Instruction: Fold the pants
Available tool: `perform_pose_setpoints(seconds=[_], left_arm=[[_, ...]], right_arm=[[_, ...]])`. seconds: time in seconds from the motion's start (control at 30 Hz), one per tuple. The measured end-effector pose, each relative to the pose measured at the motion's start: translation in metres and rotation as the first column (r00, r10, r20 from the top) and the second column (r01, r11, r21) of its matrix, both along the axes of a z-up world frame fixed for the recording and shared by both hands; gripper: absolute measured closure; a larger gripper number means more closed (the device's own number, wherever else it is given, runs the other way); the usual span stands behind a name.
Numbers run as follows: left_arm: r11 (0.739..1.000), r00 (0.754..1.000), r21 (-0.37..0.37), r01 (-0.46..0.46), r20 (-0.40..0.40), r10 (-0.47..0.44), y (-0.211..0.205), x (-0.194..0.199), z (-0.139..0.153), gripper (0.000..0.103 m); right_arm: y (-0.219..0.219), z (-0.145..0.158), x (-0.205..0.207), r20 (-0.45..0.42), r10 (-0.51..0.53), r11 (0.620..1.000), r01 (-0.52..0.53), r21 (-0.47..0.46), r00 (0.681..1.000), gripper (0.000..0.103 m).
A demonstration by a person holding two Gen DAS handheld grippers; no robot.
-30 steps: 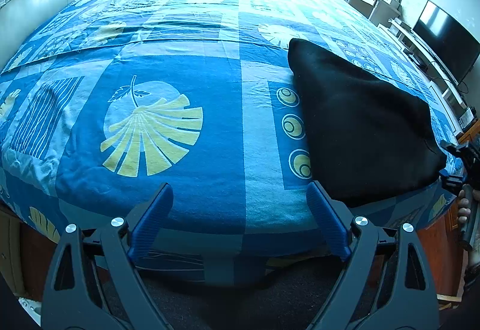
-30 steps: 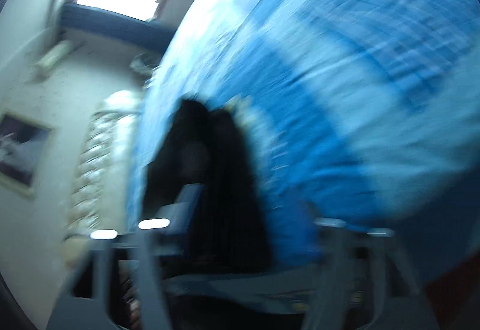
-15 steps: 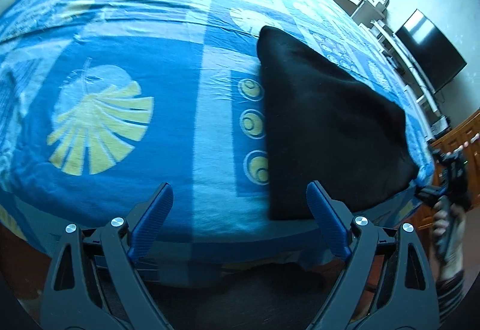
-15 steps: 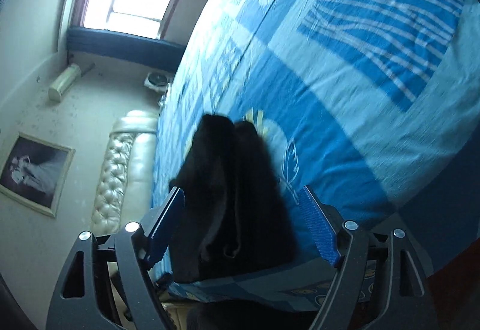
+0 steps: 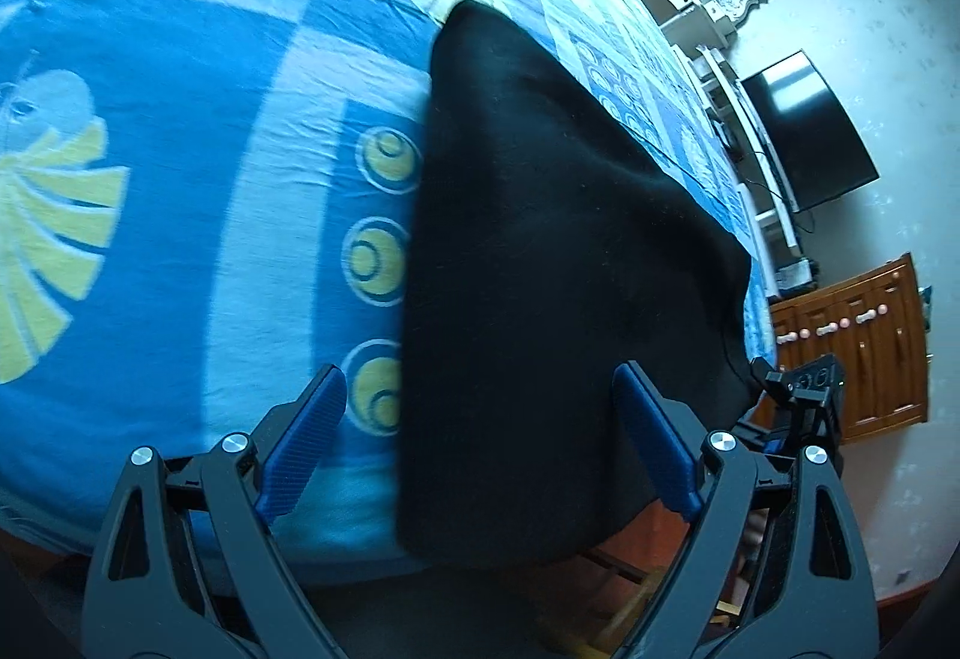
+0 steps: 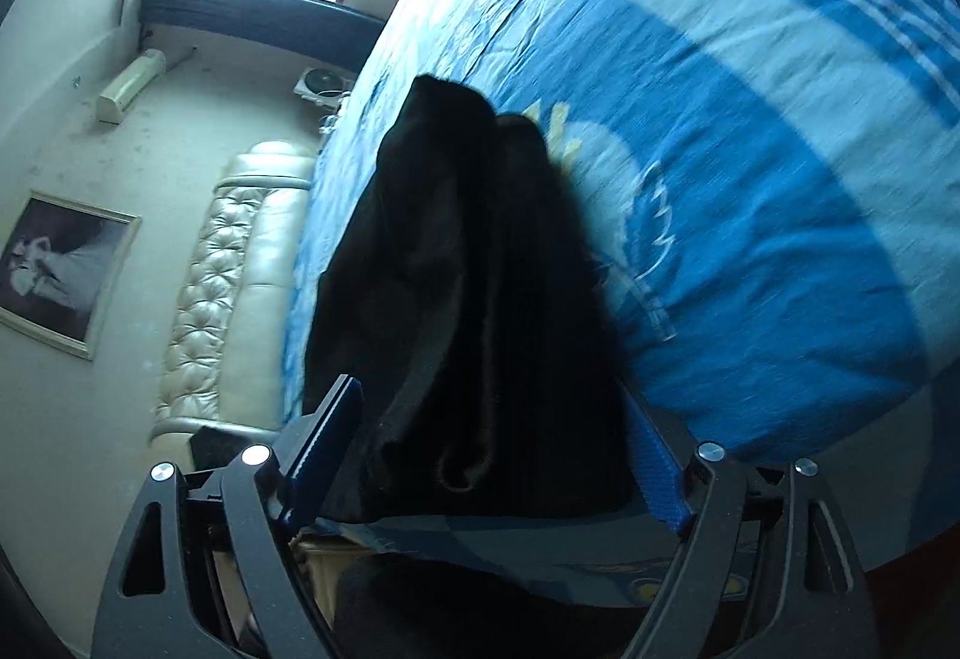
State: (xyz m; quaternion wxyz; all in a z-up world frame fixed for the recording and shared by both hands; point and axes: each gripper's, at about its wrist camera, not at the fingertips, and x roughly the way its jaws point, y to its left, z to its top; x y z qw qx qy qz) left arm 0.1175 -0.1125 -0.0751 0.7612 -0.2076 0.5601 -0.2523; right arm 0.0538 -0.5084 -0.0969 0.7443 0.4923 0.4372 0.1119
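Pants (image 5: 540, 251), black and already doubled over, lay on the blue bed cover (image 5: 180, 251) with their near end hanging a little over the bed's edge. In the left wrist view they filled the middle and lower middle of the frame.

Nearest the camera, the left gripper (image 5: 480, 443) had its blue fingers (image 5: 306, 443) wide apart, holding nothing. One finger sat at the lower left over the cover, the other at the lower right over the dark cloth. The left edge of the pants ran down between them.

In the right wrist view the right gripper (image 6: 486, 455) was also spread wide and empty. The near end of the pants (image 6: 480, 299) sat between its two fingers, in the lower middle of the frame. Two soft rolled edges showed there, side by side.

I think the step was to take hold of this near end with both grippers. To do it well, each one should slide in low and pinch all the layers together, not just the top one. The two grips should be level, so the fold comes out straight.

Farther off, the far end of the pants came to a point near the top middle. Beyond the bed stood a dark TV (image 5: 804, 131) at the upper right.
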Motion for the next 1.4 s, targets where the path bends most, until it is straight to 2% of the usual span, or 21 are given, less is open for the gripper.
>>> perform_pose_setpoints(seconds=[0.07, 0.17, 0.2, 0.23, 0.33, 0.43, 0.5, 0.73, 1.13, 1.4], left_arm=[[1.0, 1.0, -0.019, 0.012, -0.021, -0.013, -0.006, 0.004, -0.006, 0.013], [0.999, 0.999, -0.03, 0.023, -0.027, -0.023, -0.013, 0.007, -0.012, 0.034], [0.999, 0.999, -0.024, 0.024, -0.029, -0.024, -0.014, 0.007, -0.013, 0.04], [1.0, 0.999, -0.009, 0.02, -0.027, -0.02, -0.015, 0.007, -0.013, 0.044], [0.998, 0.999, 0.054, 0.035, 0.023, -0.037, -0.024, 0.004, -0.007, 0.053], [0.994, 0.996, 0.099, 0.05, 0.071, -0.057, -0.03, 0.0, 0.002, 0.064], [0.988, 0.992, 0.142, 0.056, 0.102, -0.07, -0.035, -0.003, 0.01, 0.068], [0.983, 0.992, 0.184, 0.026, 0.121, -0.048, -0.021, -0.002, 0.018, 0.07], [0.969, 0.99, 0.234, -0.082, 0.132, 0.052, 0.064, -0.004, 0.027, 0.07], [0.959, 0.985, 0.248, -0.135, 0.136, 0.104, 0.11, -0.01, 0.03, 0.07]], right_arm=[[0.003, -0.001, 0.003, 0.001, 0.015, 1.0, -0.015, -0.001, 1.0, 0.017], [0.008, -0.001, 0.005, 0.004, 0.053, 0.998, -0.053, -0.028, 0.999, 0.018], [0.011, 0.0, 0.005, 0.001, 0.071, 0.996, -0.07, -0.063, 0.998, 0.019], [0.027, 0.003, 0.009, 0.0, 0.073, 0.994, -0.073, -0.087, 0.997, 0.023], [0.033, 0.005, 0.009, -0.022, 0.076, 0.985, -0.078, -0.156, 0.997, 0.045], [0.03, 0.005, 0.007, -0.016, 0.06, 0.987, -0.062, -0.147, 0.998, 0.051], [0.036, 0.011, 0.007, -0.003, 0.062, 0.984, -0.062, -0.166, 0.998, 0.054], [0.064, 0.024, 0.024, 0.023, 0.104, 0.981, -0.099, -0.166, 0.994, 0.057], [0.134, 0.017, 0.064, 0.018, 0.243, 0.962, -0.238, -0.131, 0.97, 0.057], [0.174, 0.012, 0.072, 0.015, 0.306, 0.946, -0.303, -0.116, 0.952, 0.057]])
